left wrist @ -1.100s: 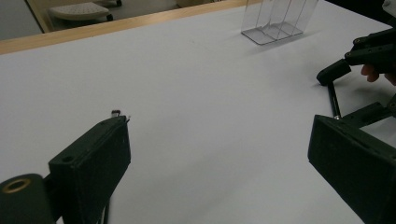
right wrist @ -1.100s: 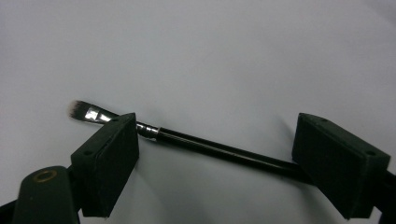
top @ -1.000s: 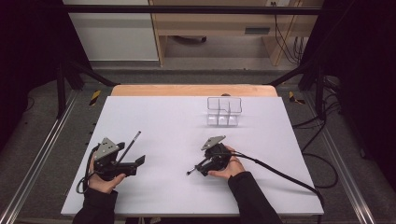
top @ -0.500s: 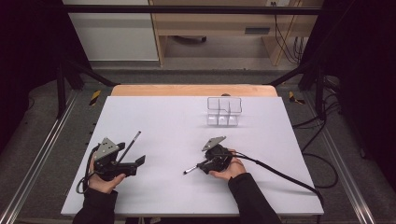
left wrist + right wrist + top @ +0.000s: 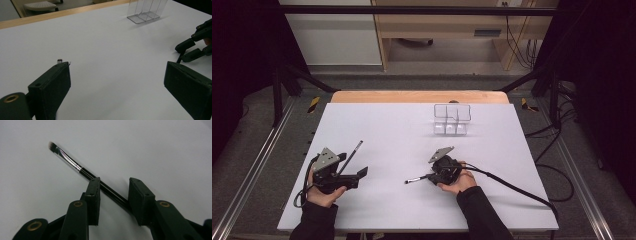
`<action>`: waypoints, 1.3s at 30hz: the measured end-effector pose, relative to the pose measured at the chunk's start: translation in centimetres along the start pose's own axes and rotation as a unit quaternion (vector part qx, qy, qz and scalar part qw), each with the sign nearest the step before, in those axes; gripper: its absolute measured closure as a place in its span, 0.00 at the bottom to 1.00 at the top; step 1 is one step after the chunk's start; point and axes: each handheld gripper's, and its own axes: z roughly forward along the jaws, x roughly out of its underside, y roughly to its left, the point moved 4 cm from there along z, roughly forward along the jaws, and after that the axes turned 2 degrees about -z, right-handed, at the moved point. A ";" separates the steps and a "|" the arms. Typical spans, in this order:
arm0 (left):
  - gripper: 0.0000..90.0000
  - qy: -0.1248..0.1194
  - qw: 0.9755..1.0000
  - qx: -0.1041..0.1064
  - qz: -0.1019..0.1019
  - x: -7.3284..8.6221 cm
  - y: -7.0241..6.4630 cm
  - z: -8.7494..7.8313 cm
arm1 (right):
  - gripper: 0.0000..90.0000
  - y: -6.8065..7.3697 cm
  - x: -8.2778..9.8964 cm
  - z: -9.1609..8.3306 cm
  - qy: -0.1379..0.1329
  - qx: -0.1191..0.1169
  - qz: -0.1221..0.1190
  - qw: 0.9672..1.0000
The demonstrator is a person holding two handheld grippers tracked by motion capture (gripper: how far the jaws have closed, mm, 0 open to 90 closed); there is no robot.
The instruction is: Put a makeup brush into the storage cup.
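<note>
Right gripper (image 5: 113,202) jaws have just been closing around the brush (image 5: 75,165), which lies on the table (image 5: 387,125); handle sits between the pads, gap visible, not clamped yet. Pickup looks imminent. Left gripper (image 5: 117,87) wide open, empty.

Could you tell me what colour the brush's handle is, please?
Glossy black, with a silver ferrule; the brush shows best in the right gripper view.
</note>
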 end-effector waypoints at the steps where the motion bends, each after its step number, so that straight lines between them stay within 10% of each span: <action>1: 0.07 0.000 1.000 0.000 0.000 0.0 0.0 0.0 | 0.72 0.0 0.0 0.0 0.001 0.000 0.000 1.000; 39: 0.07 0.001 1.000 0.002 0.001 0.0 -0.1 0.0 | 0.96 0.0 -0.1 -0.8 -0.006 0.014 0.007 1.000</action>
